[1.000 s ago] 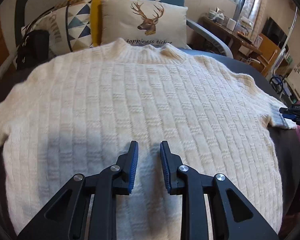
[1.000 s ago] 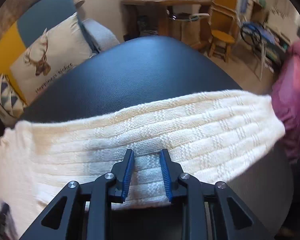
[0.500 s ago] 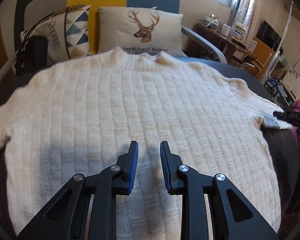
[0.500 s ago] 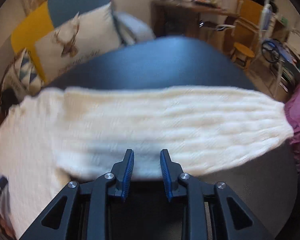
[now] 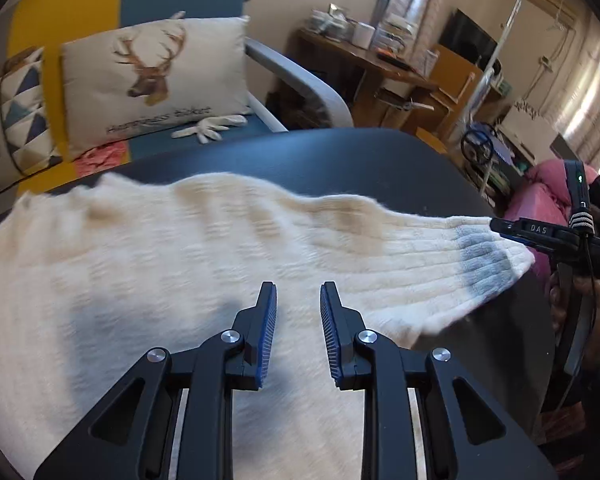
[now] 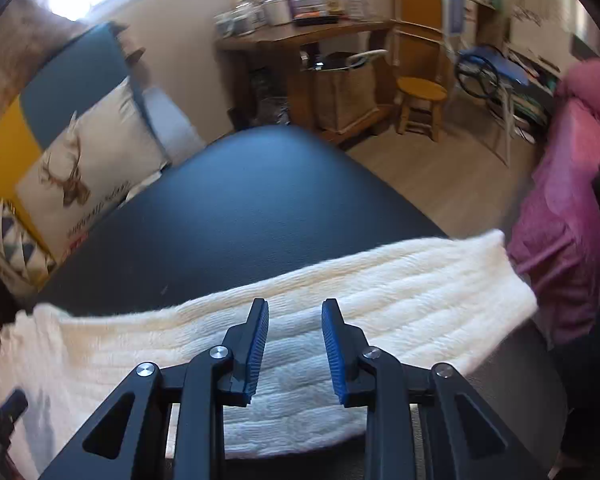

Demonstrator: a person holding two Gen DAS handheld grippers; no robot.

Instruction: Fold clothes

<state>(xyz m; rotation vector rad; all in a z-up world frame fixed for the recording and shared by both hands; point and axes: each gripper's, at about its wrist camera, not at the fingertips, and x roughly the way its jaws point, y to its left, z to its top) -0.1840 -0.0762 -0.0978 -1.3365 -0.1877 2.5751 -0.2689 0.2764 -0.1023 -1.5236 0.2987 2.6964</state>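
Left gripper [image 5: 298, 300] part open, nothing between pads, above cream sweater [image 5: 148, 272]; right gripper [image 6: 295, 316] likewise part open, empty, over sweater's right sleeve [image 6: 400, 292]

Bright window daylight, motion blur, fisheye

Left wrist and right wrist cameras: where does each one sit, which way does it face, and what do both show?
Left wrist: on the left tongs, angled down over the cream sweater; its own tongs stand open, and the right tongs and a hand show at right.
Right wrist: on the right tongs, angled down at the sweater's sleeve; only its own open tongs show.
Shared: sweater, black table, deer pillow.
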